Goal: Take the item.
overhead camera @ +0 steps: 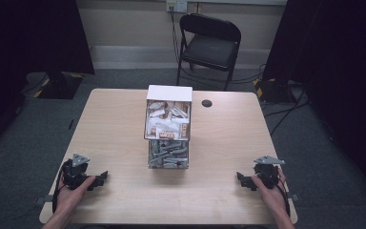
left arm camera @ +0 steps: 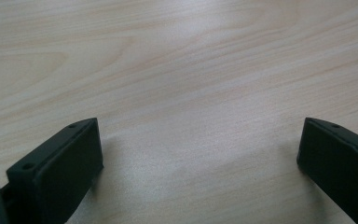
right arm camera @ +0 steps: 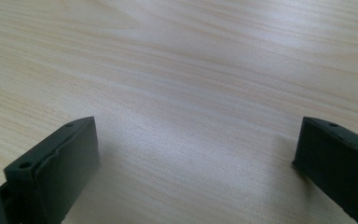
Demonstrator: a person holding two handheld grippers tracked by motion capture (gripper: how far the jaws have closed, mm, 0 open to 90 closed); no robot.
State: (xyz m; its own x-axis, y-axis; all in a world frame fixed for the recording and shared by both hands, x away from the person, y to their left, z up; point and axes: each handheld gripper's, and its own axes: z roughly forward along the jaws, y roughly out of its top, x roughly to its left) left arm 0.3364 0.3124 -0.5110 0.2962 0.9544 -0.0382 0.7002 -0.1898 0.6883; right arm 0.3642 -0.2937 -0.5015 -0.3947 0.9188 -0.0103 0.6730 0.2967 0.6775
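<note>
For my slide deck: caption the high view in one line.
Left gripper and right gripper rest open at the wooden table's near corners, flanking a clear two-tier packet box.

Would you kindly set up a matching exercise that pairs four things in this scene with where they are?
Things:
1. left gripper
2. right gripper
3. clear two-tier box of packets
4. black folding chair

Places:
A. on the floor beyond the table's far edge
B. near the table's front right corner
C. at the table's middle
D. near the table's front left corner

Pairs: 1-D, 2-B, 3-C, 4-A
</note>
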